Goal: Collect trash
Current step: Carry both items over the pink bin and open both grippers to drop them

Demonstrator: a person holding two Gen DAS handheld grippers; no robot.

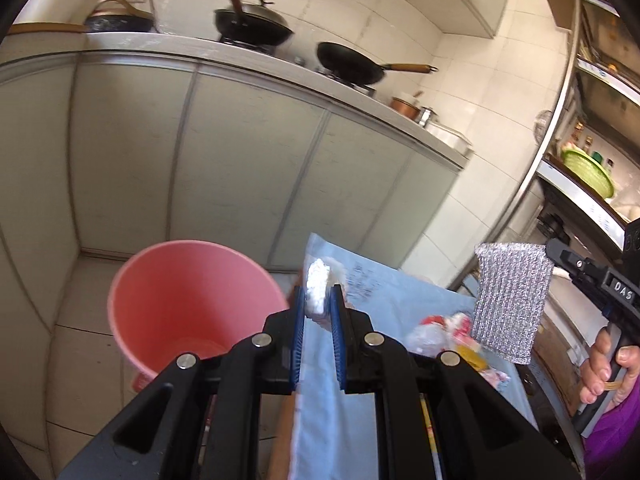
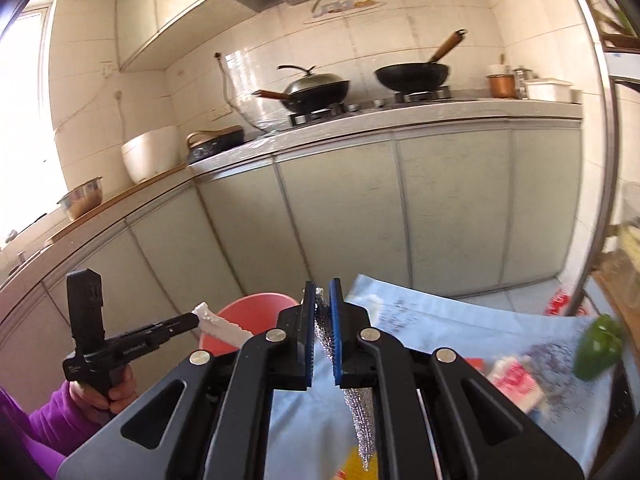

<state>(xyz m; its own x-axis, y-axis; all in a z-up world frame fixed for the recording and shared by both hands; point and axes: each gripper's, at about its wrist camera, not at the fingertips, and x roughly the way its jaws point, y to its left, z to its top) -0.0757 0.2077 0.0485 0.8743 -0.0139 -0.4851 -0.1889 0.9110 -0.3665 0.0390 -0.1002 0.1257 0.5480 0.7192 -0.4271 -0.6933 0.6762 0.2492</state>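
Gripping a white wad [image 1: 318, 290], the left gripper [image 1: 319, 300] stands just short of the pink bucket [image 1: 192, 304]; the right gripper [image 2: 322, 312] pinches a silver scourer [image 2: 362, 412] over the blue cloth [image 2: 440, 320]. Risk: released here, the wad may strike the rim and drop to the floor; wrappers [image 1: 440, 330] remain.

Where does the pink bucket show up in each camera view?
Left wrist view: the pink bucket fills the lower left, on the floor beside the left gripper, which grips a white wad.
Right wrist view: only its rim shows at lower centre, left of the right gripper.
Shared landmark: the open frying pan on the stove.
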